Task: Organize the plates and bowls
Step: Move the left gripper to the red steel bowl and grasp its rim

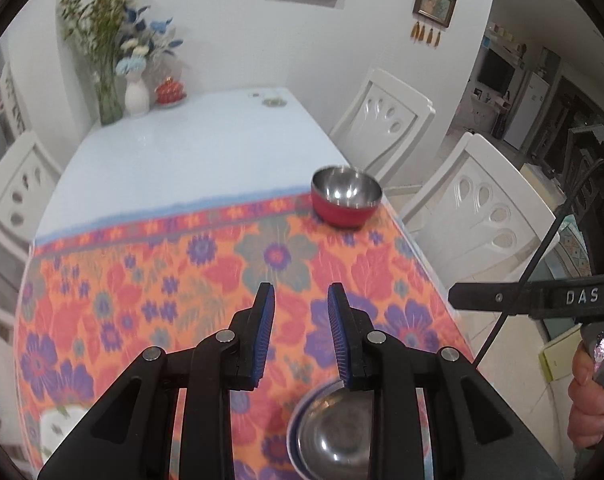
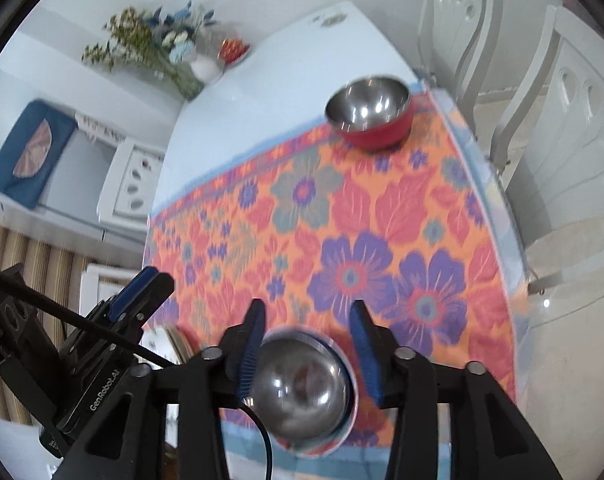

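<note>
A red bowl with a steel inside [image 1: 346, 197] [image 2: 369, 115] stands at the far right of the floral cloth [image 1: 206, 276] [image 2: 341, 216]. A steel bowl in a blue shell [image 1: 335, 428] [image 2: 302, 392] sits near the cloth's front edge. My left gripper [image 1: 301, 304] is open and empty above the cloth, the steel bowl below its right finger. My right gripper [image 2: 307, 320] is open and empty, hovering over the steel bowl. The left gripper also shows in the right wrist view [image 2: 142, 292]. A white patterned plate [image 1: 60, 420] [image 2: 162, 344] lies at the front left, mostly hidden.
The white table [image 1: 190, 152] continues past the cloth, with flower vases [image 1: 110, 96] and a red lidded dish [image 1: 169, 90] at its far end. White chairs [image 1: 481, 216] stand along the right side and one [image 1: 18, 192] on the left.
</note>
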Motion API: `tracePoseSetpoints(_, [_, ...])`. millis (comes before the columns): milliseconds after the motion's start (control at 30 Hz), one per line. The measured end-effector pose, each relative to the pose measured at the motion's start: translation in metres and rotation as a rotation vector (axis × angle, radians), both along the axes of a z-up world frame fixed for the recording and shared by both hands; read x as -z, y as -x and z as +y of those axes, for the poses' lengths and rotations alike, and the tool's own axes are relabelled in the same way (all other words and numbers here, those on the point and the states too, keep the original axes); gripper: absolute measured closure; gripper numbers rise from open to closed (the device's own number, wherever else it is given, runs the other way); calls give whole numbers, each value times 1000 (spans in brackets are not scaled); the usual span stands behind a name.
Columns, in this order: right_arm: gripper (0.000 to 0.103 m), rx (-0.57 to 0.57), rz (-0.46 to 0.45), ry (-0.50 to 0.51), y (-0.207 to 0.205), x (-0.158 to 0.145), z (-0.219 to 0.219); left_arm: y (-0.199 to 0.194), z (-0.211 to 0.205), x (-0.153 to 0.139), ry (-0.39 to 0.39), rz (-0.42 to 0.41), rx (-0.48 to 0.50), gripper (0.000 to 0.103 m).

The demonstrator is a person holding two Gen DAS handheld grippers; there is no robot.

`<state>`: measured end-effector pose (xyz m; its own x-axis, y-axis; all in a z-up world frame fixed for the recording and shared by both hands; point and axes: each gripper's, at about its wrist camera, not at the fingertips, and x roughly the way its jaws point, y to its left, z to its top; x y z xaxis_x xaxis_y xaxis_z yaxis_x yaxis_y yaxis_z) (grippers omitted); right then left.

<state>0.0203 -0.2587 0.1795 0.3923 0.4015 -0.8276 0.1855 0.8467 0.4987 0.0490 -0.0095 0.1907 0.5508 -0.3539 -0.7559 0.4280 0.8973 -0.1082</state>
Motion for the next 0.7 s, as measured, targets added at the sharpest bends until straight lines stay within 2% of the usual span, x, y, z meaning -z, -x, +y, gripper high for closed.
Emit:
tracePoseSetpoints(67, [52, 14, -17, -1, -11, -3, -7, -15, -7, -3, -4, -10, 11, 78])
tracePoseSetpoints(133, [50, 30, -30, 1, -24, -5, -14, -30, -14, -3, -9, -17, 15, 68])
tracePoseSetpoints(200, [47, 58, -44, 10, -41, -3, -23, -47, -22, -1, -2, -16, 15, 68])
tracePoseSetpoints(400, [47, 134, -28, 14, -90, 20, -53, -113, -39, 25, 87, 88, -6, 68])
tracePoseSetpoints(567, [47, 162, -15, 70, -127, 41, -70, -155, -57, 48, 95, 119, -18, 68])
tracePoseSetpoints(700, [47, 169, -3, 78, -153, 61, -81, -183, -68, 69, 126, 179, -22, 67])
